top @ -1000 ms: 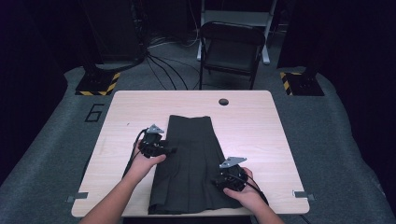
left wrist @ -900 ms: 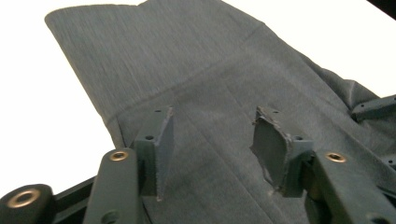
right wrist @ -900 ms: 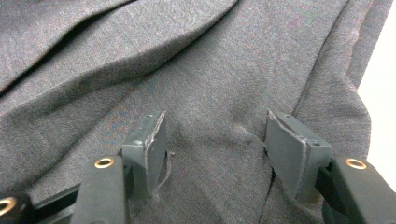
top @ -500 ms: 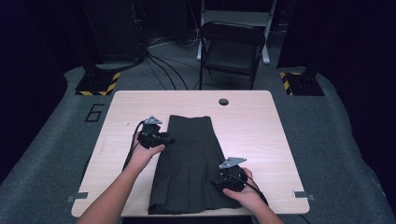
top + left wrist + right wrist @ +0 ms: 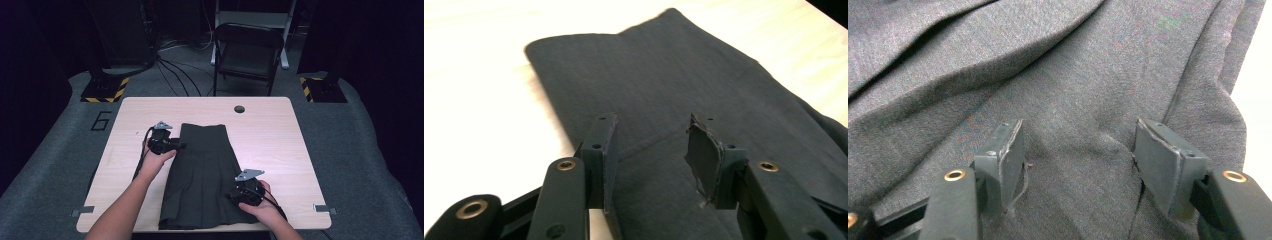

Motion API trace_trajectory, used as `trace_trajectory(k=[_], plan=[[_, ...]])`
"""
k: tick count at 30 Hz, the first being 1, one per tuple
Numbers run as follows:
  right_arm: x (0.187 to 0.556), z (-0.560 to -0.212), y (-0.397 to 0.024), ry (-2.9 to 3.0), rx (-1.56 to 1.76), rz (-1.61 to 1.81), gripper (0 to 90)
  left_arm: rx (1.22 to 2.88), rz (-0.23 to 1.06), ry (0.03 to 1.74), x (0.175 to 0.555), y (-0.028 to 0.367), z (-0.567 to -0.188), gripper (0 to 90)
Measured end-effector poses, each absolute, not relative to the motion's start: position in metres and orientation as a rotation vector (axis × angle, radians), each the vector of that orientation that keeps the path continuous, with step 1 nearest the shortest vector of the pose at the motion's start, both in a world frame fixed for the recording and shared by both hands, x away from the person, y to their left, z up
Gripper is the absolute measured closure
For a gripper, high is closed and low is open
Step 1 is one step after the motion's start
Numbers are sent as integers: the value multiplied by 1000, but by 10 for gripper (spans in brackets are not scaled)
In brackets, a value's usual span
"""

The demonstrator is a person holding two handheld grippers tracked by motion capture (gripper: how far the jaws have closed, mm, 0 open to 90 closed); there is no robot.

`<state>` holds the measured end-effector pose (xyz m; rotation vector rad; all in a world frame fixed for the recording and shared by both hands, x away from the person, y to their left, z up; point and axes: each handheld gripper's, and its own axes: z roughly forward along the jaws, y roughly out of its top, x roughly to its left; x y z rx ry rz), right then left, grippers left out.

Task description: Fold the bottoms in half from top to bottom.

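A dark grey pleated skirt [image 5: 205, 170] lies flat on the pale wooden table [image 5: 280, 130], waistband at the far end. My left gripper [image 5: 179, 146] is at the skirt's left edge, just below the waistband. Its jaws have just been closing and stand open, with skirt cloth [image 5: 664, 85] under and between the pads [image 5: 704, 155], which do not press on it. My right gripper [image 5: 234, 196] is at the skirt's near right part. In the right gripper view its jaws [image 5: 1078, 145] are spread wide over the fabric [image 5: 1073, 75], gripping nothing.
A round cable hole [image 5: 239, 109] sits near the table's far edge. A black chair [image 5: 247, 50] stands behind the table. Bare tabletop lies on both sides of the skirt. Grey carpet with a painted 6 [image 5: 101, 120] surrounds the table.
My left hand has slid away from me along the skirt's left edge toward the waistband, and its jaws have narrowed. The right hand and the skirt have stayed put.
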<state>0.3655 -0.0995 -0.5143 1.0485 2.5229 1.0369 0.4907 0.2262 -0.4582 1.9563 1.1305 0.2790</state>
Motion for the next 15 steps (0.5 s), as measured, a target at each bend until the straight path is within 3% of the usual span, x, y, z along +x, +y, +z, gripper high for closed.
trace_trajectory(k=[15], plan=[[365,-515,-100,2523,1042,1040,366,1944,334,1249,515,235,-475,414]])
